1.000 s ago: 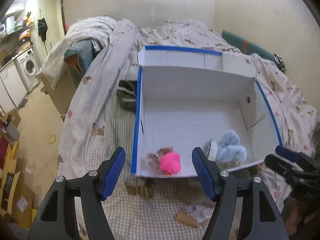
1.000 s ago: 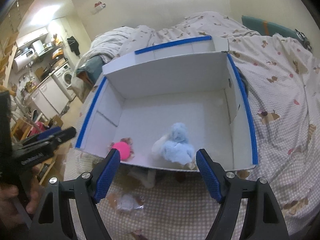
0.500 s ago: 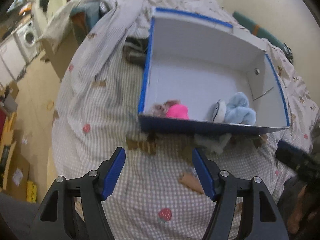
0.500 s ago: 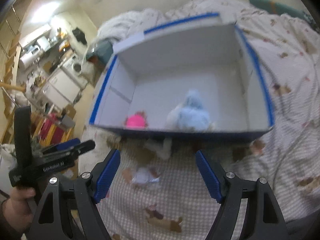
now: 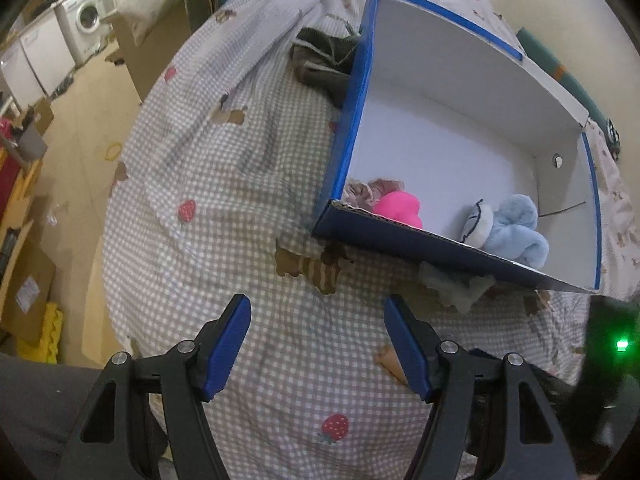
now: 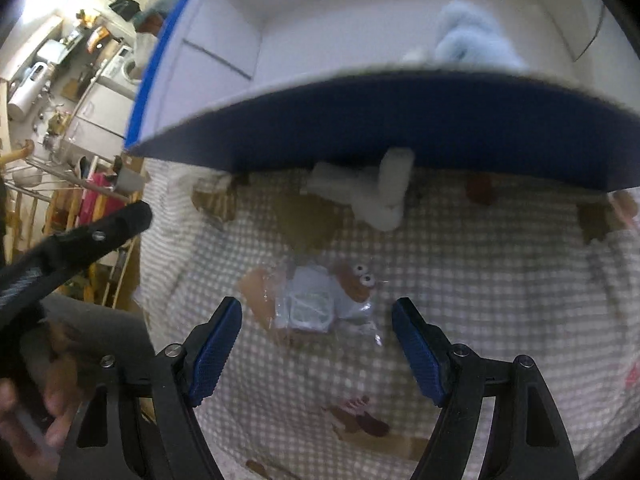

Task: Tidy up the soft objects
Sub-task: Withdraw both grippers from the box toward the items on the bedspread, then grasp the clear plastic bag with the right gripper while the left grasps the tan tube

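Observation:
A blue-and-white cardboard box [image 5: 448,136] sits open on the bed. Inside lie a pink soft toy [image 5: 400,209] and a light blue plush [image 5: 514,232], which also shows blurred in the right wrist view [image 6: 468,40]. A pale grey soft item [image 5: 456,286] lies against the box's near wall; it shows in the right wrist view [image 6: 372,190] too. A clear bag holding a small brown toy with googly eyes [image 6: 320,300] lies just ahead of my open, empty right gripper [image 6: 316,346]. My left gripper [image 5: 316,346] is open and empty above the checked sheet.
The checked bed sheet [image 5: 224,208] falls away at the left to a floor with cardboard and washing machines [image 5: 86,18]. Dark clothing [image 5: 324,60] lies beside the box's left wall. The left gripper's arm [image 6: 76,240] shows at the left of the right wrist view.
Both grippers have pulled back from over the box and dropped towards the sheet in front of it. The right one now hangs low over the bagged toy. Both stayed open.

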Motion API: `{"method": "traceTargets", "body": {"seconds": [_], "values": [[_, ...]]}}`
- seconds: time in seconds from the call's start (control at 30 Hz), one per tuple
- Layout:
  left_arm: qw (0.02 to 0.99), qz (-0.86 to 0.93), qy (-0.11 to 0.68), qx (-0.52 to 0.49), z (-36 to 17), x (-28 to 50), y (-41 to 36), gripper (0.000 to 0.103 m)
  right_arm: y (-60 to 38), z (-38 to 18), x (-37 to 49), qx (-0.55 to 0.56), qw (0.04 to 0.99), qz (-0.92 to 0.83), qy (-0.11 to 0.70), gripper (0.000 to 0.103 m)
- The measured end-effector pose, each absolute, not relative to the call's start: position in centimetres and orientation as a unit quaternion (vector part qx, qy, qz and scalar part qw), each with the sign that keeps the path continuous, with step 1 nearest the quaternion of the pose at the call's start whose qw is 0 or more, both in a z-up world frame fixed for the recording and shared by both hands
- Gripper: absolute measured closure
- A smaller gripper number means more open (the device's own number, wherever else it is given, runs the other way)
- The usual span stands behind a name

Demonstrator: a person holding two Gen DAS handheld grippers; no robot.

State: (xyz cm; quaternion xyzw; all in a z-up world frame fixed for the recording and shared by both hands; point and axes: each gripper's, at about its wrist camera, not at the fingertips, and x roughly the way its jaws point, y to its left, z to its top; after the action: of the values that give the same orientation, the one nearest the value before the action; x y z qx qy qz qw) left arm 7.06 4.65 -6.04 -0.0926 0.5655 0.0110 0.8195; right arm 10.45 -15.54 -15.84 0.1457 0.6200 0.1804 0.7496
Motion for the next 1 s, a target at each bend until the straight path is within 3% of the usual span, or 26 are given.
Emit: {"method": "traceTargets", "body": {"seconds": [0.07, 0.13, 0.27, 0.4, 0.77, 1.0], "values": [[0.816, 0.005, 0.570, -0.097, -6.1, 7.1, 4.5, 0.037, -15.5, -16.4, 10.9, 0.150, 0.753, 0.179, 0.615, 0.021], [0.813, 0.000, 0.574, -0.098, -6.3, 7.1, 4.3, 0.037, -15.7, -17.0, 11.3, 0.157, 0.748, 0.176, 0.620, 0.041], [0.805, -0.005, 0.583, -0.107, -6.7, 7.5, 4.1, 0.037, -16.1, -17.0, 11.1, 0.148, 0.750, 0.178, 0.619, 0.054], [0.805, 0.004, 0.582, -0.120, -6.7, 7.8, 4.2, 0.037, -16.4, -16.6, 10.5, 0.122, 0.767, 0.170, 0.606, 0.078], [0.793, 0.007, 0.597, -0.122, -7.7, 7.5, 4.4, 0.037, -19.9, -11.5, 9.8, 0.160, 0.792, 0.171, 0.564, 0.084], [0.778, -0.049, 0.623, -0.068, -9.6, 7.8, 0.9, 0.037, -22.9, -9.4, 9.0, 0.170, 0.803, 0.155, 0.549, 0.085]]}}
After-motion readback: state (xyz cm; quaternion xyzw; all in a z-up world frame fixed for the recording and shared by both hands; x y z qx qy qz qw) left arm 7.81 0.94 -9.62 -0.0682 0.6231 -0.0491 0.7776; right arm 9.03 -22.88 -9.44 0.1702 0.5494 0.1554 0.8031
